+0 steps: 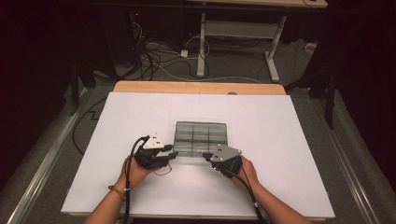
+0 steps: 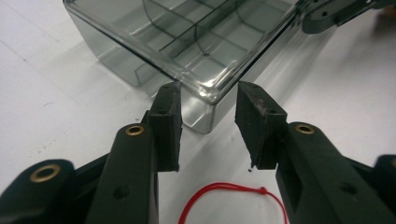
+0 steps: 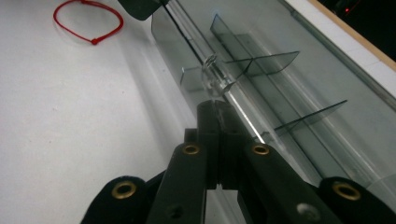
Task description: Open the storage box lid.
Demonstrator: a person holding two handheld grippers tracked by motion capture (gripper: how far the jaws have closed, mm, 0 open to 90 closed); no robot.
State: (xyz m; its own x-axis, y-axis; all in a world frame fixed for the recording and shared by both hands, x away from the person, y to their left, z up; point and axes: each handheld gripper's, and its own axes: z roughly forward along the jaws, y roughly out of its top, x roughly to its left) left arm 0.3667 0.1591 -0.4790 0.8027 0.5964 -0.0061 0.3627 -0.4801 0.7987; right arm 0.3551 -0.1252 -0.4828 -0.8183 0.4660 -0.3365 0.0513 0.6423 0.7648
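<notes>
The box [image 1: 201, 138] is clear smoky plastic, flat and split by thin walls into compartments, lying near the middle of the white table [image 1: 280, 140]. My right gripper [image 3: 215, 109] is clenched on its near edge beside a small clear catch — whether that is lid or wall I cannot tell. My left gripper [image 2: 208, 123] stands released, its jaws either side of the near corner, pads not touching. A red string loop [image 2: 233, 200] lies beside it, partly cut off.

Divided box [image 1: 201, 137] between tools; string loop [image 1: 162, 171] before it.
</notes>
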